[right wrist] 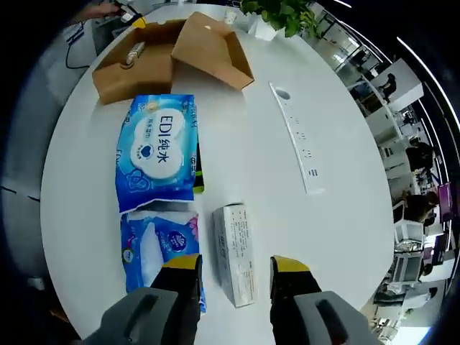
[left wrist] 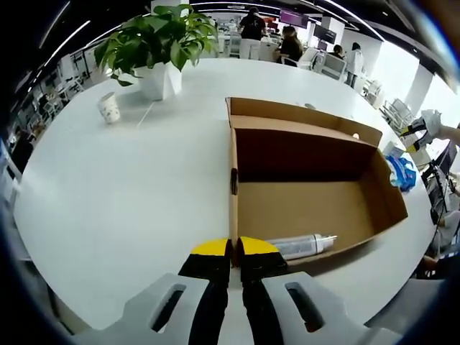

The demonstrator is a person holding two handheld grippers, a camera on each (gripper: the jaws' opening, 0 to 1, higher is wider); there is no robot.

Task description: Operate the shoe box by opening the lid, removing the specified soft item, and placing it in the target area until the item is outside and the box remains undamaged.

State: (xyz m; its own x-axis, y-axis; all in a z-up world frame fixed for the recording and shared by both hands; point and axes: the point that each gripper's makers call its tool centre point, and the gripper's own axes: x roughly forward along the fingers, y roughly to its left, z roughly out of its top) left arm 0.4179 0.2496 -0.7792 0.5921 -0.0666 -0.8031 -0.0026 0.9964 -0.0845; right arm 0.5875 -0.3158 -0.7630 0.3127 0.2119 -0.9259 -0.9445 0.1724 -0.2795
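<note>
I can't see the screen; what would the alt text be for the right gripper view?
The open right claw hovers over a white table, straddling a small white box. Two blue tissue packs lie beside it, and an open cardboard shoe box sits beyond.

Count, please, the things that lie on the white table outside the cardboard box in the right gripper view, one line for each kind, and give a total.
Blue soft packs: 2, a large one and a smaller one
White cartons: 1
White power strips: 1
Potted plants: 1
Total: 5
</note>
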